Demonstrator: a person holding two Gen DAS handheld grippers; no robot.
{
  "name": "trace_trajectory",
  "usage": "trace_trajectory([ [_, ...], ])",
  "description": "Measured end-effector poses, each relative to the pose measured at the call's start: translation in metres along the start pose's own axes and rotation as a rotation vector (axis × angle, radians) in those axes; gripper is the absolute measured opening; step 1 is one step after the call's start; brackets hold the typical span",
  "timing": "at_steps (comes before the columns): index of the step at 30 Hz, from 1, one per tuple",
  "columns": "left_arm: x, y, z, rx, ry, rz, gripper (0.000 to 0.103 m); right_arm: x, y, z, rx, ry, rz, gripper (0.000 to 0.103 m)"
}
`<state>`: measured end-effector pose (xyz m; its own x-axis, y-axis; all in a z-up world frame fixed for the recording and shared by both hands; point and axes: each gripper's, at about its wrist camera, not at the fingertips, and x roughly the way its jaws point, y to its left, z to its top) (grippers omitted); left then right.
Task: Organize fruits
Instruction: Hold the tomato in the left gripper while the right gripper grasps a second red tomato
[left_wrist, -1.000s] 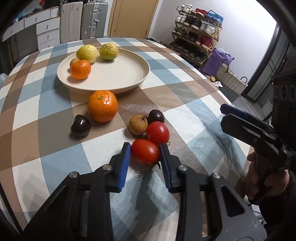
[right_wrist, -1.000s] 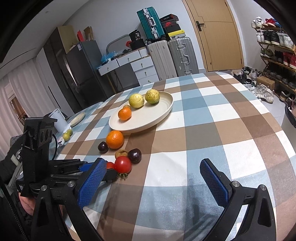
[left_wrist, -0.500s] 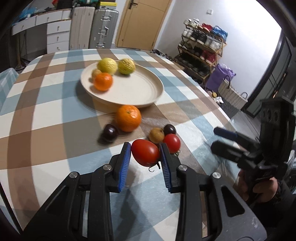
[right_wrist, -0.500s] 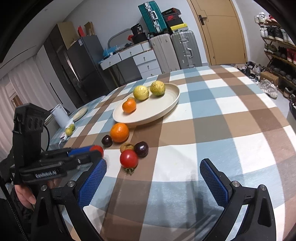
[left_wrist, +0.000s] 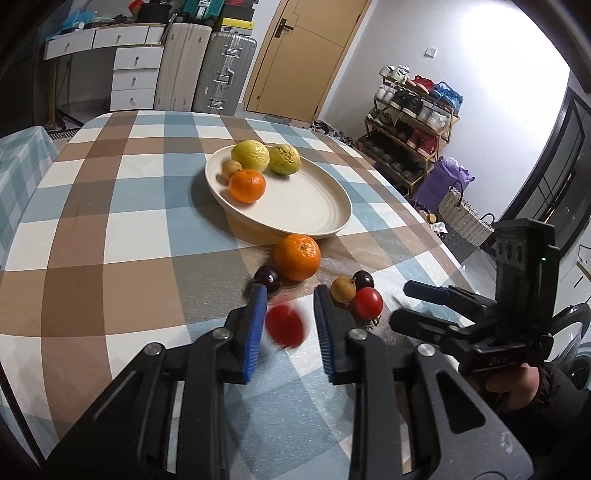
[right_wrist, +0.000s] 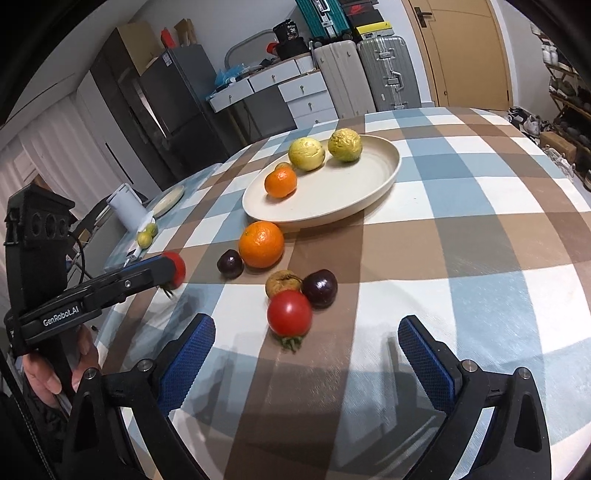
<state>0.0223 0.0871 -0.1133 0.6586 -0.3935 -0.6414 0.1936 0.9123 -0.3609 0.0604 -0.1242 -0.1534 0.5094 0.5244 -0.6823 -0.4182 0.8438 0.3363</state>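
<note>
My left gripper (left_wrist: 289, 325) is raised above the table with a red tomato (left_wrist: 285, 325) between its blue pads; the tomato looks blurred and gaps show beside it. In the right wrist view the same tomato (right_wrist: 176, 268) sits at the left gripper's tip. My right gripper (right_wrist: 306, 354) is open and empty, just short of a second tomato (right_wrist: 289, 313) on the cloth. Beside it lie a brown fruit (right_wrist: 282, 282), a dark plum (right_wrist: 320, 288), another plum (right_wrist: 229, 263) and an orange (right_wrist: 261, 243). The cream plate (right_wrist: 362, 199) holds a mandarin (right_wrist: 280, 182) and two yellow-green fruits.
The round table has a checked cloth (right_wrist: 480, 258). A white jug (right_wrist: 126, 211) and small green fruits (right_wrist: 146, 236) stand at its far left edge. Suitcases, drawers and a shoe rack (left_wrist: 413, 110) stand beyond the table.
My left gripper has lifted the tomato off the cloth and swung left, toward the plate side. Its pads now stand wider around the blurred tomato. My right gripper has moved closer to the second tomato.
</note>
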Motion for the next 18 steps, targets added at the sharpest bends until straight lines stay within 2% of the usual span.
trace_trajectory([
  [2,0.000,0.003,-0.001,-0.006,-0.002,-0.004,0.023,0.004,0.003,0.002,-0.008,0.006,-0.014,0.092],
  [4,0.001,0.005,-0.002,-0.011,-0.003,-0.011,0.023,0.011,0.006,0.004,-0.018,0.027,-0.019,0.074],
  [6,0.003,0.008,-0.003,-0.014,0.002,-0.014,0.023,0.018,0.008,0.004,-0.020,0.048,-0.014,0.072],
  [11,0.010,0.012,-0.007,-0.031,0.027,-0.040,0.023,0.025,0.015,0.004,-0.046,0.065,-0.011,0.053],
  [14,0.012,0.011,-0.009,-0.029,0.032,-0.036,0.023,0.027,0.016,0.004,-0.049,0.067,-0.020,0.031],
  [18,0.014,0.012,-0.010,-0.047,0.047,-0.043,0.023,0.025,0.014,0.004,-0.039,0.060,0.010,0.029],
])
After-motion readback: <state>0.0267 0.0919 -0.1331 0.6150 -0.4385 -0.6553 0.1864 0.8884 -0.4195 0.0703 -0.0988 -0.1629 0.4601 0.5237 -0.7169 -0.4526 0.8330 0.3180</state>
